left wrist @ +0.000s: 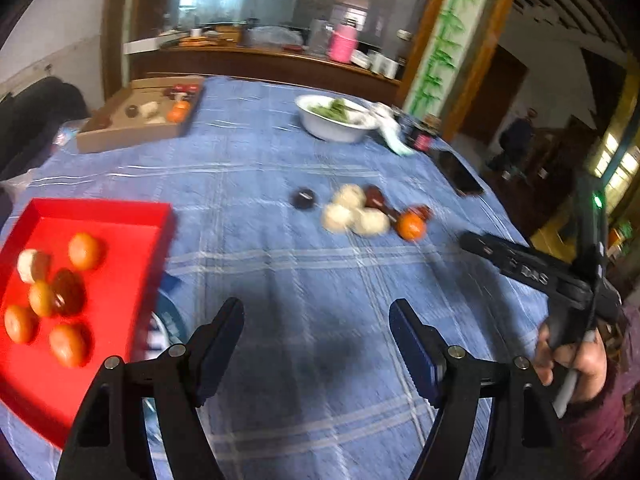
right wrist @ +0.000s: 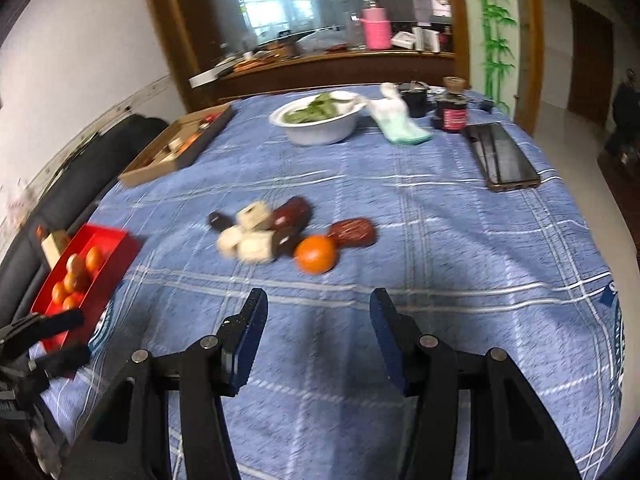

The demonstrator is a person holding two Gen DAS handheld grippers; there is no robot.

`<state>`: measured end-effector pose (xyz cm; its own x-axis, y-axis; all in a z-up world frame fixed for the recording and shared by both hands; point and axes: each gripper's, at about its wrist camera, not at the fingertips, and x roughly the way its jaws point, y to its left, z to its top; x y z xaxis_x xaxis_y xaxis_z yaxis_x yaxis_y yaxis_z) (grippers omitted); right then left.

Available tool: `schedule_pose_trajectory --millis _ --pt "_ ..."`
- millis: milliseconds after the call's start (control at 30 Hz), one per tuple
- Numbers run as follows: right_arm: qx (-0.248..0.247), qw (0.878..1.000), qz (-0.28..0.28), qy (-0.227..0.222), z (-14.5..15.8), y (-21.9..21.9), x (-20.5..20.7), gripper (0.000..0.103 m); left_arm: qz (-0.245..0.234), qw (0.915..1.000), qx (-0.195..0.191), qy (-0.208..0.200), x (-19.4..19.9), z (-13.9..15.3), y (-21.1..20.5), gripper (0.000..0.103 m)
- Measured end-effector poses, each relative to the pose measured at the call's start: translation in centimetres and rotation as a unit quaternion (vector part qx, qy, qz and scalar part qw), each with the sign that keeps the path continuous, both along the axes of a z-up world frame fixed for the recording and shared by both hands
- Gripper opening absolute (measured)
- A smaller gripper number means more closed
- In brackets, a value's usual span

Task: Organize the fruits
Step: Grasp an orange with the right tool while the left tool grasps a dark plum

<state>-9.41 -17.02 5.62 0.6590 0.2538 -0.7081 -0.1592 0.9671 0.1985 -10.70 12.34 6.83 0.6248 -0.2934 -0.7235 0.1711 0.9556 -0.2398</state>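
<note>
Orange [right wrist: 315, 254] touches a dark piece [right wrist: 353, 232]; I risk scattering the pile. Left gripper [left wrist: 316, 334] and right gripper [right wrist: 318, 322] both gape, empty.

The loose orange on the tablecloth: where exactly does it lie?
In the right wrist view, the orange lies mid-table at the right end of the food pile, just before a dark brown piece.

Oranges [left wrist: 82, 251] in red tray [left wrist: 100, 216]

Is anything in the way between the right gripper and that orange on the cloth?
Nothing visible. Only bare blue cloth lies between the open right gripper and the orange; the pale and brown pieces sit beside and behind it.
</note>
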Motion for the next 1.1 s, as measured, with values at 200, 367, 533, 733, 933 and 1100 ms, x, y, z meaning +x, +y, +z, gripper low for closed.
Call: schedule_pose_trajectory --millis 200,367,533,733,933,1100 --pt "0.016 1.000 0.001 0.015 -1.0 0.8 4.0 0.052 0.019 0.9995 -0.020 0.014 3.6 -0.7 1.6 0.078" --pt "0.007 0.999 -0.002 0.031 -3.1 2.1 6.7 0.052 0.016 0.9989 -0.034 0.028 6.8 -1.6 0.8 0.078" --pt "0.012 0.999 0.010 0.037 -4.5 2.7 7.8 0.052 0.007 0.9984 -0.046 0.033 10.7 -2.6 -1.5 0.078" --pt "0.034 0.999 0.021 0.034 -4.7 2.5 7.8 0.039 0.042 0.9957 -0.063 0.054 16.7 -4.3 -1.7 0.078" --pt "0.024 0.999 0.032 0.030 -4.4 2.7 7.3 0.034 0.022 0.9986 -0.016 0.046 17.3 -6.0 -2.6 0.054" --pt "0.017 0.999 0.036 0.029 -4.5 3.2 7.4 0.035 0.019 0.9990 -0.019 0.036 17.6 -6.4 -2.6 0.056"
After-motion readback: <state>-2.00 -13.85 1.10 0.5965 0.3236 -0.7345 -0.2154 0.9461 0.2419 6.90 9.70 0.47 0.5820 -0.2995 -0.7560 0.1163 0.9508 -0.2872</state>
